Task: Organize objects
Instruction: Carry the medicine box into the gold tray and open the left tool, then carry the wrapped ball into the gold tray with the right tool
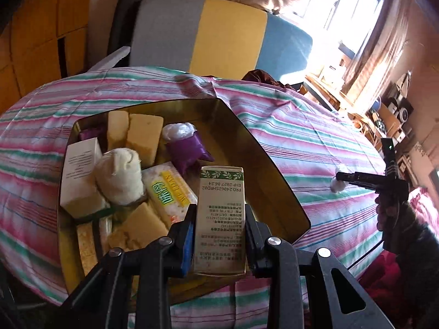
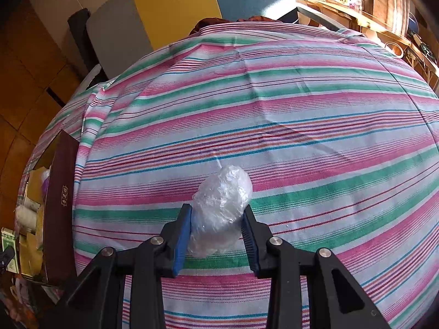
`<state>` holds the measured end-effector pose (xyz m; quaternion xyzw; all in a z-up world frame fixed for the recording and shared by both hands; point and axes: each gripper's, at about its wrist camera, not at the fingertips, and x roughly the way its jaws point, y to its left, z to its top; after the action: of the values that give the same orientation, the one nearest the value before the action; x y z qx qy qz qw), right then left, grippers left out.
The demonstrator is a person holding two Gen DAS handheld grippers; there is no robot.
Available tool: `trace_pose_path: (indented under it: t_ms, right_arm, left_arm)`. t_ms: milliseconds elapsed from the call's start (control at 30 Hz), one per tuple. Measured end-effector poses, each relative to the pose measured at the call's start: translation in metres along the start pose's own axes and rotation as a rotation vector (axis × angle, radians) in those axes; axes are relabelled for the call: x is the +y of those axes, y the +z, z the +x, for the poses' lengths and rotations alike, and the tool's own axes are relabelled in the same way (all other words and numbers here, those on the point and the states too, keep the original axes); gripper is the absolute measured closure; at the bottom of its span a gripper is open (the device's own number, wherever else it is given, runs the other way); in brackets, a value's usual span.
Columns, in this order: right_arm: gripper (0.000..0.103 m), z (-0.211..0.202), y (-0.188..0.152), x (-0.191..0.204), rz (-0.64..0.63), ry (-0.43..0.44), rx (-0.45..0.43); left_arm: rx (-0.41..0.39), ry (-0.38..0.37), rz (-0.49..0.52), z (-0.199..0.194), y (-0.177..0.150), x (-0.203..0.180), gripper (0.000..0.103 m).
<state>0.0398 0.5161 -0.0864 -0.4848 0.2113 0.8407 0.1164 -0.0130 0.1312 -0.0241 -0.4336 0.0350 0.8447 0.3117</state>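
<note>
My left gripper [image 1: 219, 213] is shut on a tall white carton with a green leaf band and printed text [image 1: 221, 219], held over the near right part of a gold-lined tin box [image 1: 269, 164]. Inside the box lie yellow sponge blocks [image 1: 144, 139], a white cloth roll [image 1: 120, 179], a purple packet [image 1: 188, 148], a white box [image 1: 79, 175] and a soap packet [image 1: 167, 192]. My right gripper [image 2: 216, 219] is shut on a crumpled clear plastic ball [image 2: 222, 205] resting on the striped cloth [image 2: 301, 109]. In the left wrist view that gripper [image 1: 341, 179] shows at the far right.
The striped cloth [image 1: 315, 142] covers the whole table. The tin's dark outer wall [image 2: 61, 192] stands at the left in the right wrist view. A grey, yellow and blue chair back [image 1: 197, 33] stands behind the table. Cluttered shelves [image 1: 392, 115] line the right wall under a bright window.
</note>
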Motion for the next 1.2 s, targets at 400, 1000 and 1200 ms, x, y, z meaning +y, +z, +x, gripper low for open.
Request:
trace_pose_path:
  t_ms: [400,1000,1200]
  right_arm:
    - [0.068,0.001,0.002,0.004,-0.020,-0.009,0.002]
    - [0.068,-0.005,-0.010,0.050,-0.235,-0.109,-0.049]
    - [0.068,-0.005,-0.020,0.078,-0.354,-0.148,-0.064]
  left_arm:
    - [0.195,0.020,0.051,0.056,-0.021,-0.001,0.068]
    - [0.081,0.036,0.005,0.024,-0.018,0.001,0.044]
    - [0.048,0.060,-0.010,0.013,-0.015,0.005,0.044]
